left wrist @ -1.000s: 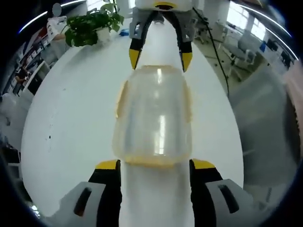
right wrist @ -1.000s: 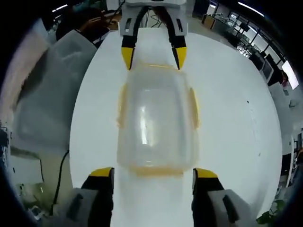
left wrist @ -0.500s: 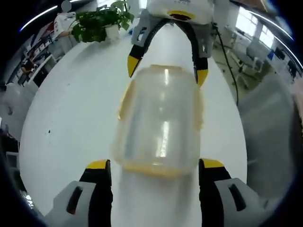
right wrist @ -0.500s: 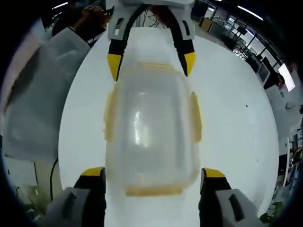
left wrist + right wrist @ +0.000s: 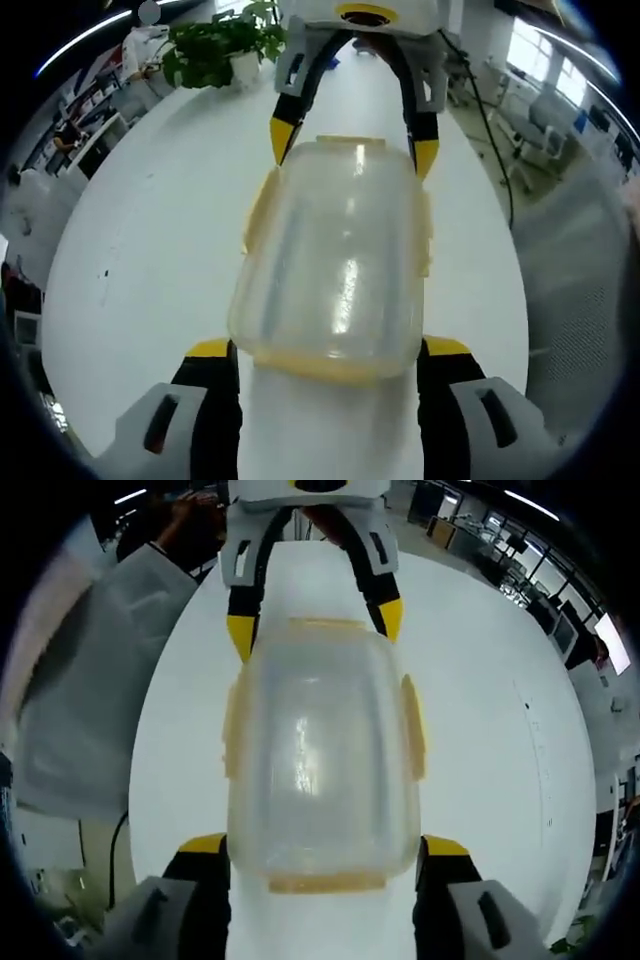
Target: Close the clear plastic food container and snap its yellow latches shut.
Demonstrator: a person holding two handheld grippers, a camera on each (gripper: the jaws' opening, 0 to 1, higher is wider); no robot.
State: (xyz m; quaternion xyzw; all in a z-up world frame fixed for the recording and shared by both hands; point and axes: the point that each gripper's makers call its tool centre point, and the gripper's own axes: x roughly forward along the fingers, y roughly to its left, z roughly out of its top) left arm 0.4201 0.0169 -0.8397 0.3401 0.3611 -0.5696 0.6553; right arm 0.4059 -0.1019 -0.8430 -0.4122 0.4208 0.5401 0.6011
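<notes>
**Support surface: white table**

White table [image 5: 150,230], glossy, rounded edge. Clear plastic food container [image 5: 335,265] with yellow latches rests on it, lid on top. Potted green plant [image 5: 215,50] stands at the far left edge. Small dark speck [image 5: 104,273] on left side.

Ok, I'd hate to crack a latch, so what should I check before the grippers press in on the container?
1. Clear plastic food container resting on the white round table: ok.
2. Lid seated fully: cannot tell.
3. Left hand-held gripper open, jaws astride the near end: ok.
4. Right hand-held gripper open, astride the opposite end: ok.
5. Yellow side latches snapped down: cannot tell.
6. Potted green plant well away: ok.
</notes>
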